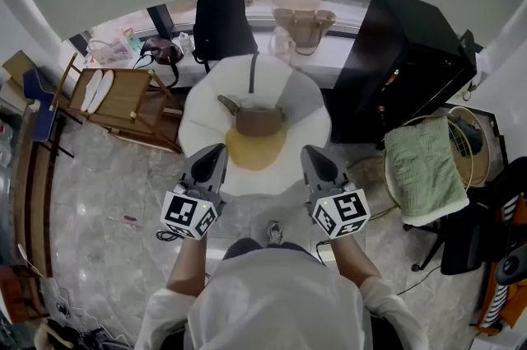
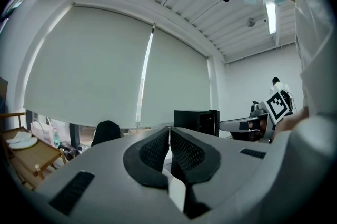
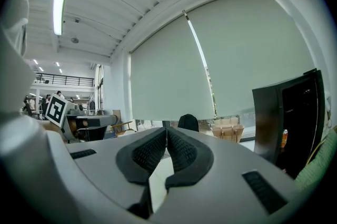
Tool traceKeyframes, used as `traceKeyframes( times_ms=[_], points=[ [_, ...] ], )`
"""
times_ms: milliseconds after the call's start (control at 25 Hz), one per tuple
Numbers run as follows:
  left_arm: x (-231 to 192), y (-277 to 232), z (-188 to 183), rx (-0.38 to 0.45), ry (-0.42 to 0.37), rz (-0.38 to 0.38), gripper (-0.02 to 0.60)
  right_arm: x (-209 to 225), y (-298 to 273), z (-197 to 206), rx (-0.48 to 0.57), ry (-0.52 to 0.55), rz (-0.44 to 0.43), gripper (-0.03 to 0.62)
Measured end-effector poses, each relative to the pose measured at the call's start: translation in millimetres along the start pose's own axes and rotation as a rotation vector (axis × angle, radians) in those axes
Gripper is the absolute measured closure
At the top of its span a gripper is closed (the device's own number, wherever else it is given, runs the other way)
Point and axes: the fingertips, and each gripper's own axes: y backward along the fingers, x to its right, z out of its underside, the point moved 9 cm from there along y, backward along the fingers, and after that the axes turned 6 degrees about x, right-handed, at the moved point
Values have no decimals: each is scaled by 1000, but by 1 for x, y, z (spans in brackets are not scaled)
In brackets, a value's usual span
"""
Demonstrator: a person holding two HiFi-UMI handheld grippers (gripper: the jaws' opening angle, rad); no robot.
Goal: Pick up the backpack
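Observation:
The black backpack (image 1: pixel 222 21) stands upright on the window ledge, behind a round white seat (image 1: pixel 198 118). It shows small and far off past the jaws in the left gripper view (image 2: pixel 105 133) and in the right gripper view (image 3: pixel 188 122). My left gripper (image 1: pixel 218 148) (image 2: pixel 169 129) and right gripper (image 1: pixel 309 149) (image 3: pixel 167 129) are held side by side over the seat's near edge, pointing level toward the window. Both are shut with nothing between the pads, well short of the backpack.
A brown bag (image 1: pixel 259 122) and a yellow cloth (image 1: pixel 255 151) lie on the white seat. A beige tote (image 1: pixel 303 25) sits on the ledge right of the backpack. A black cabinet (image 1: pixel 403 64) is at right, a wooden rack (image 1: pixel 123 101) at left, a green towel (image 1: pixel 424 167) on a stand.

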Motion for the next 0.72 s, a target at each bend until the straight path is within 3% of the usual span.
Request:
traceKeyframes(
  times_ms=[320,720],
  points=[
    [-10,-29,0,-3,-1,-28,546,22,-29,1,-15,-5,-46,565],
    [-51,-56,6,-20,16,18,546,23,-72,5,-23,-10,-7,565]
  ],
)
